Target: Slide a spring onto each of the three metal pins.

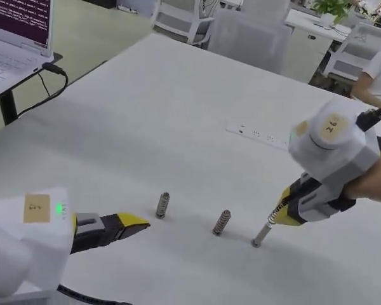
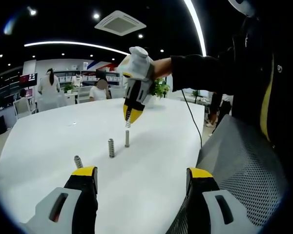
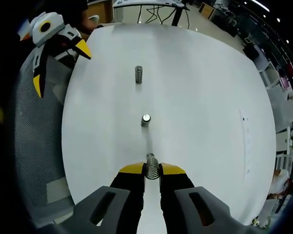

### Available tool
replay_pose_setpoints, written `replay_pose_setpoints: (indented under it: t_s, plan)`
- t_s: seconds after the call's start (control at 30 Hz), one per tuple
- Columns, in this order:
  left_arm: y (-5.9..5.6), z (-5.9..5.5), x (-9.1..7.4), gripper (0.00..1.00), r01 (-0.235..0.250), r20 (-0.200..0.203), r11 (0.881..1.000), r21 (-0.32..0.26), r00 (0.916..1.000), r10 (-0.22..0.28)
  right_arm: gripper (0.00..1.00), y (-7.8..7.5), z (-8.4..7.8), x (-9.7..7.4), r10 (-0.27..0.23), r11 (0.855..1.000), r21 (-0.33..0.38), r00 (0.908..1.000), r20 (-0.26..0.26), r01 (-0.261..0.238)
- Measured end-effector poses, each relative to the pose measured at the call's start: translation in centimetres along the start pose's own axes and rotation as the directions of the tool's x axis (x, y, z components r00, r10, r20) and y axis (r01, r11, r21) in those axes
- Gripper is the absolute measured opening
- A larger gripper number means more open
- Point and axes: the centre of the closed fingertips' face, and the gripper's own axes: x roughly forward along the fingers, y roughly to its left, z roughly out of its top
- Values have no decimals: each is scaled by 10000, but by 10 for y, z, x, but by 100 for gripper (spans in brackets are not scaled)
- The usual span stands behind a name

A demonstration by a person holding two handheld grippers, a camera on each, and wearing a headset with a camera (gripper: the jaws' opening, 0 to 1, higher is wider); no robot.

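Last spring poised over the third pin

The right gripper [image 3: 152,171] is clamped on a small coil spring [image 1: 276,213] near its upper end. The spring's lower end hangs just above the bare pin [image 1: 260,237], at 5 o'clock in the head view. The middle pin [image 1: 221,222] and the far pin [image 1: 162,204] (toward 9 o'clock of it on the white table [image 1: 178,114]) already wear springs. The left gripper [image 2: 141,178] hovers with jaws spread, holding nothing. The spring looks light, slick and easily bent sideways, so a gentle hold high on the coil, bottom turns free, should serve best.
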Motion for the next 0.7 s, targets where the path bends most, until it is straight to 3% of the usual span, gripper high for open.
replay_pose_setpoints:
  t_s: [0.7]
  plan:
    - [0, -2, 0, 68, 34, -93, 10000, -27, 10000, -35, 8, -3, -7, 23, 332, 9993, 186, 9992, -228, -328]
